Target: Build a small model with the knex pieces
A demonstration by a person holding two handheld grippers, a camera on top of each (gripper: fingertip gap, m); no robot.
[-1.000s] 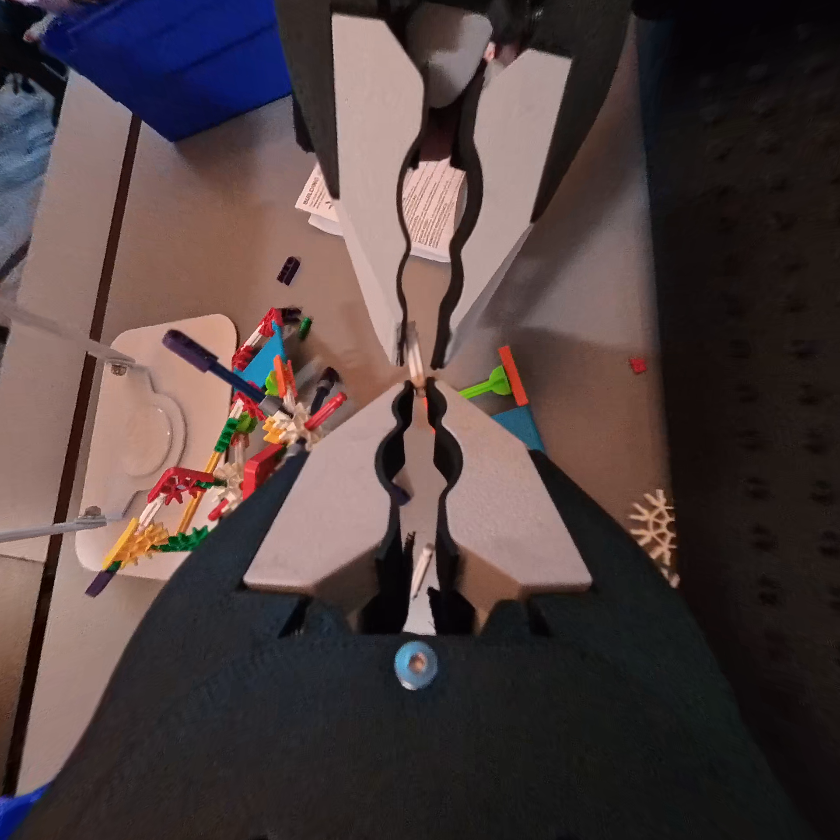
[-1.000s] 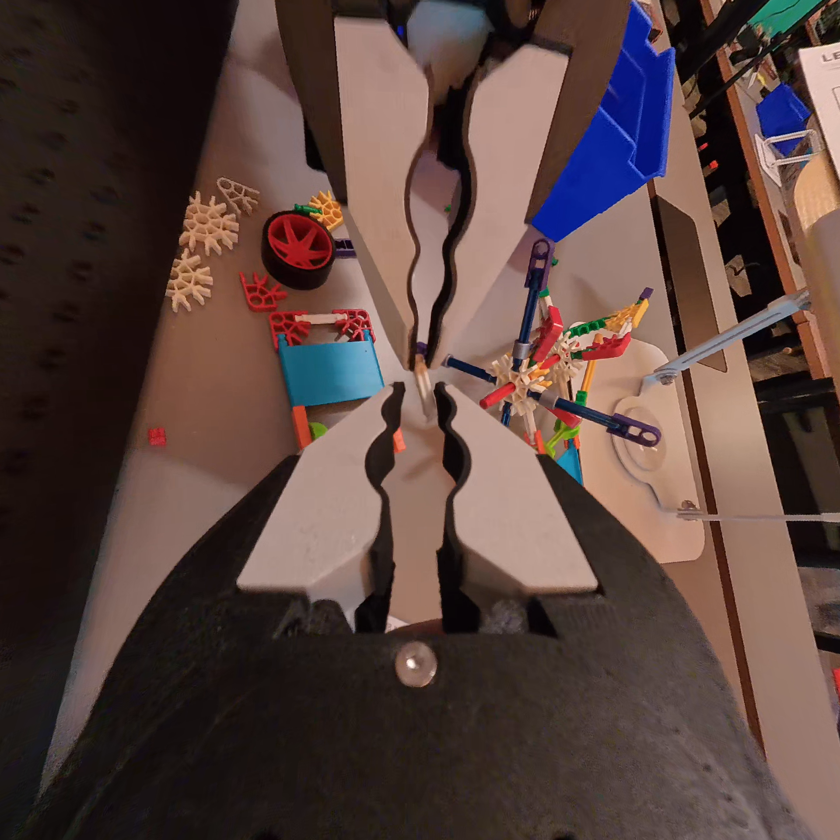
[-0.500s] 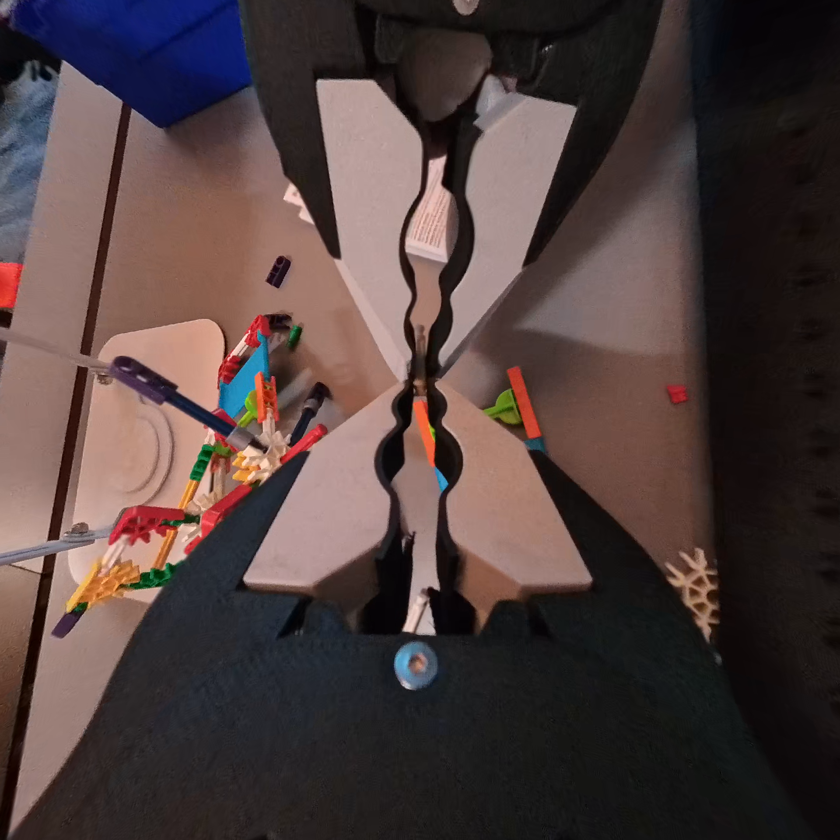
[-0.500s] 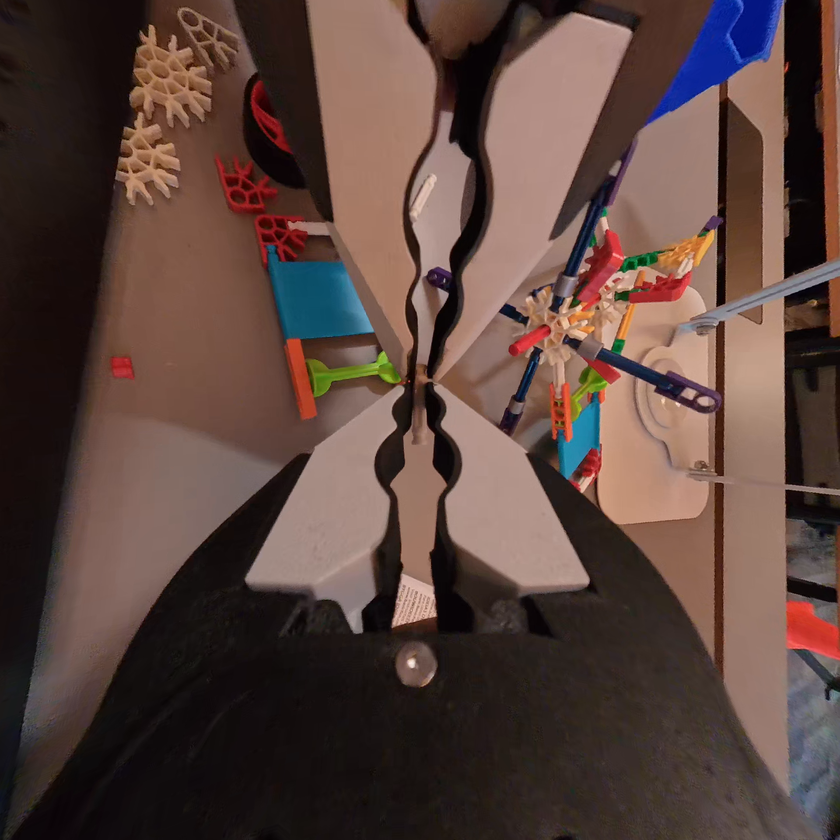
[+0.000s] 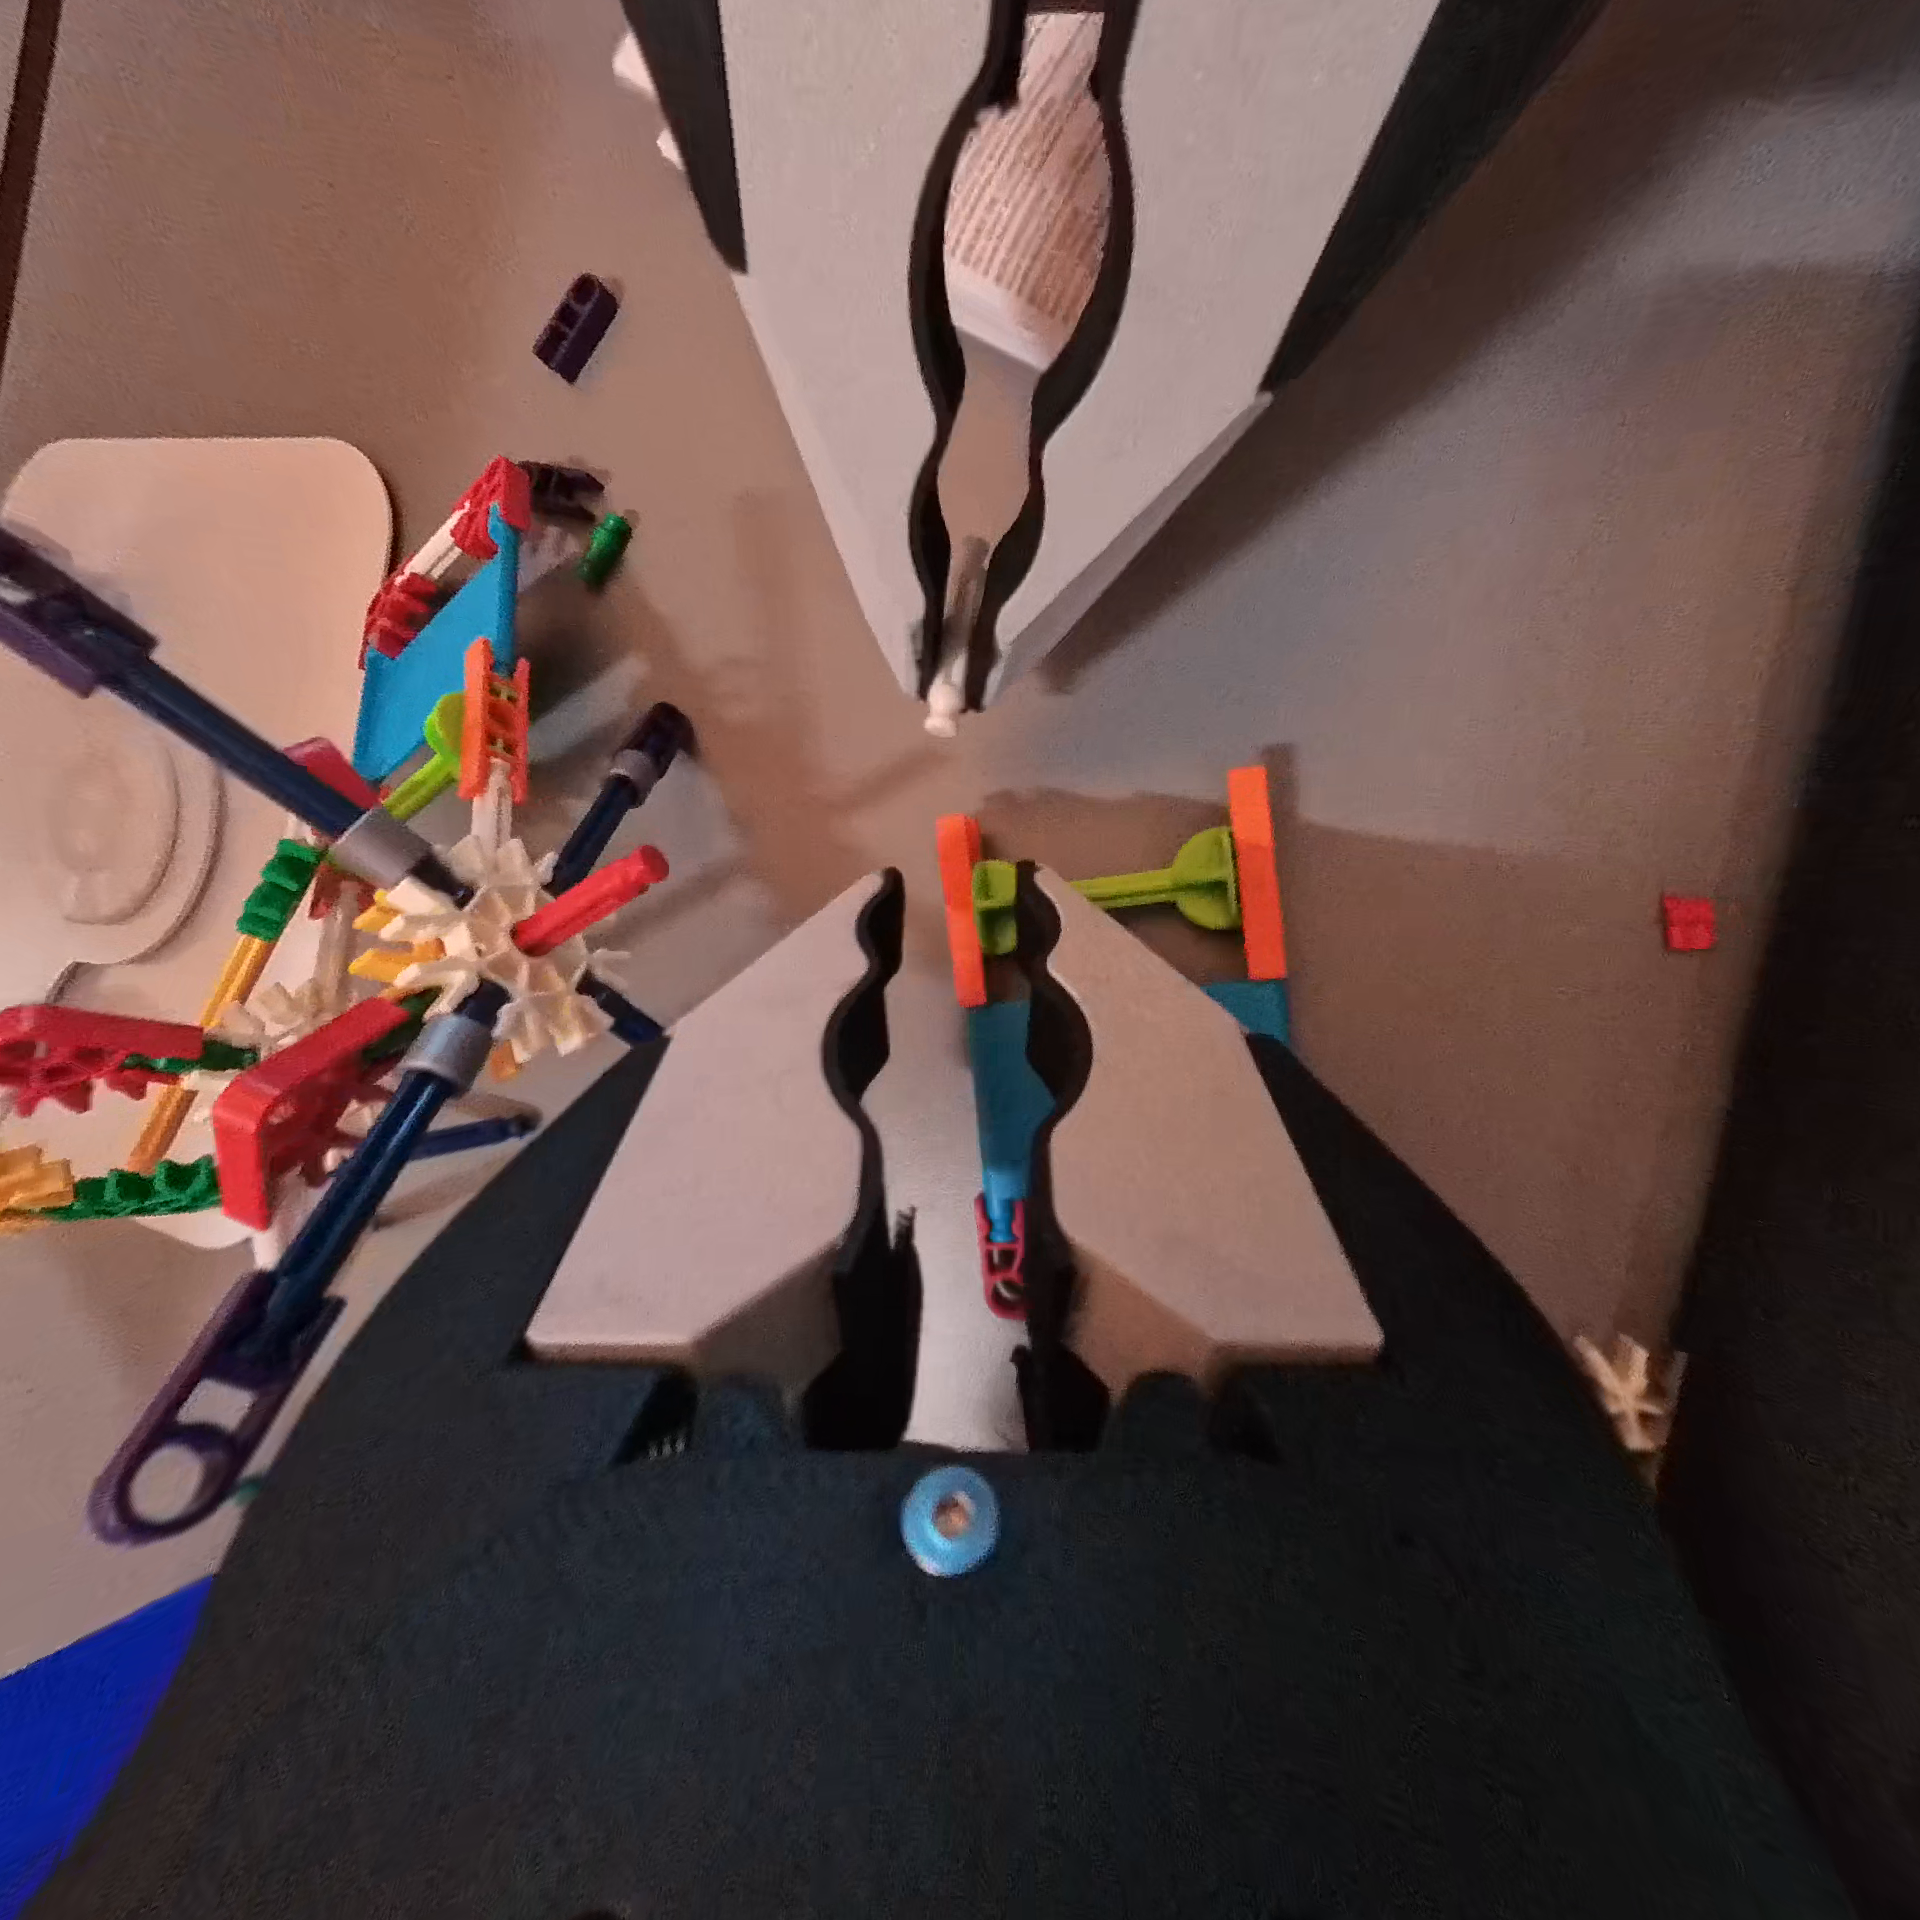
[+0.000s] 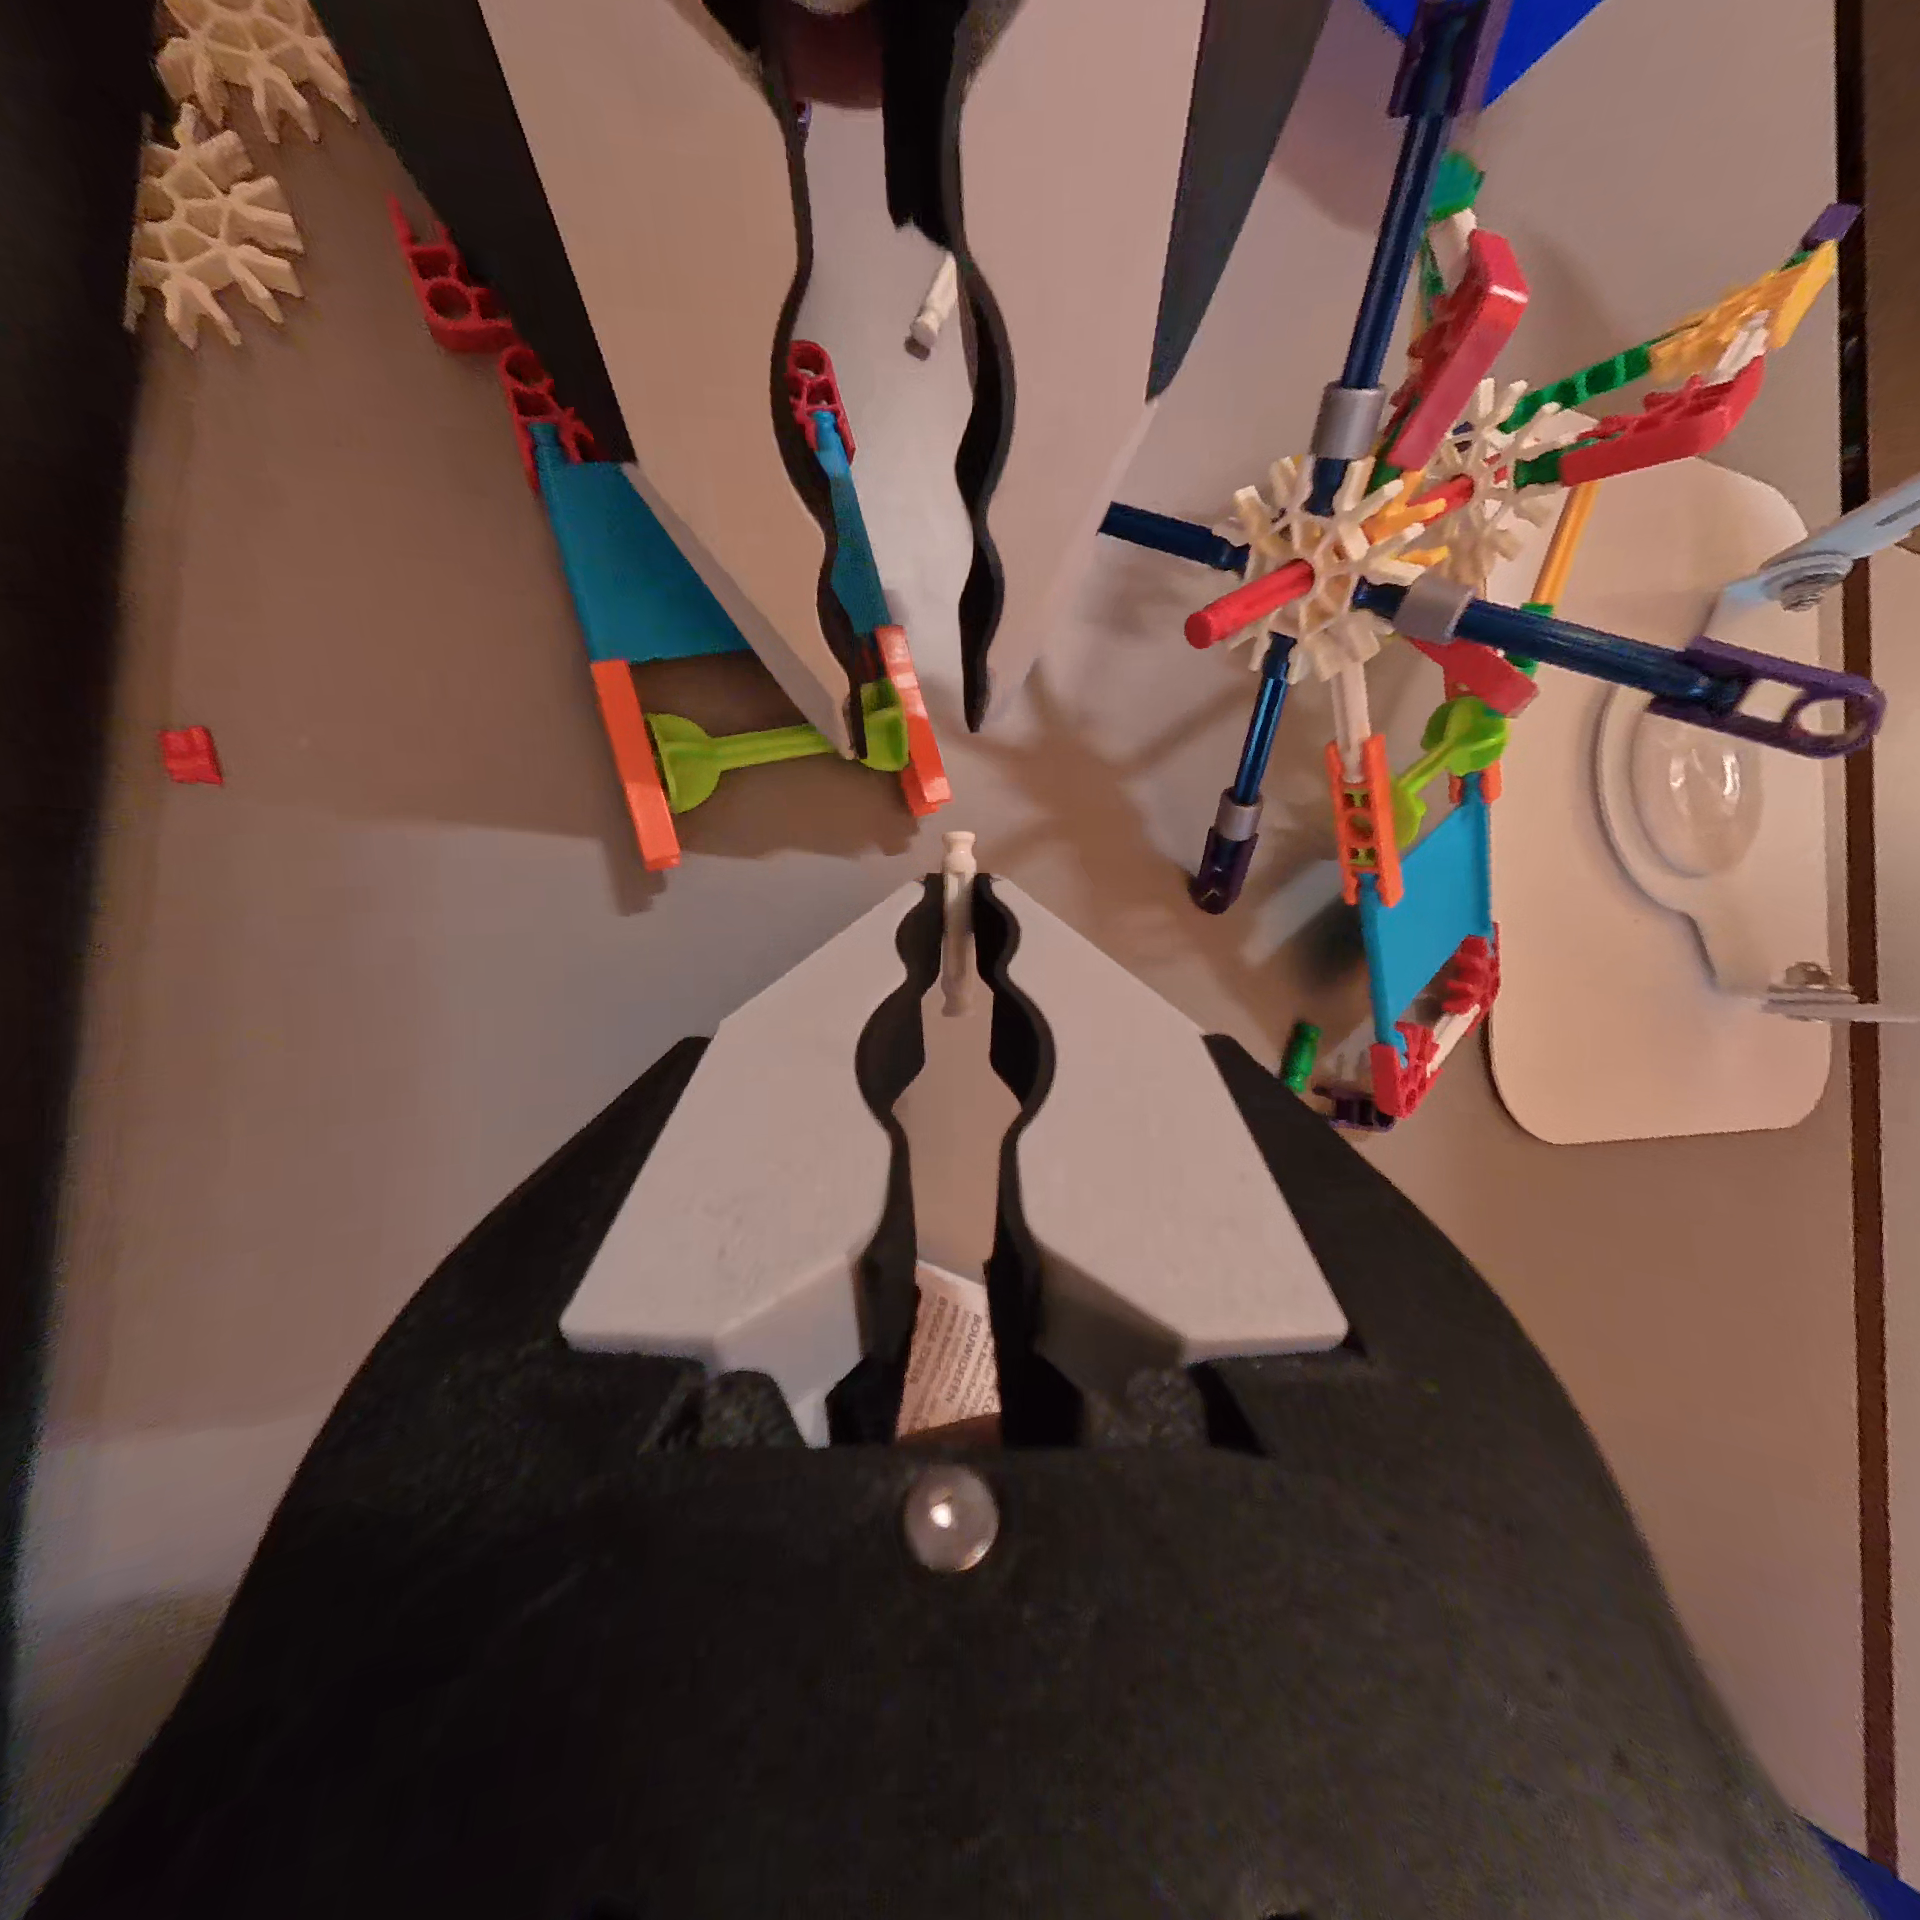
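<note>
At the far left we see a spoked toy assembly [image 5: 468,935] of cream hub connectors, blue, red and yellow rods and a blue panel, partly over a white plate [image 5: 208,520] on the tan table [image 5: 1455,623]. A purple block [image 5: 575,325] lies apart above it.

At centre, our left gripper [image 5: 961,883] stands with its fingers apart, clamped on nothing; between them we see the orange, green and blue parts of a flat blue-panel piece [image 5: 997,1060] lying on the table below. Facing it tip to tip, our right gripper [image 6: 951,881] is pinched together on 1 small white rod [image 6: 957,925], whose knobbed end sticks out past the fingertips, apart from the left gripper.

Further right a small red block [image 5: 1686,923] lies alone, and a cream snowflake connector [image 5: 1631,1397] sits near the table edge.
</note>
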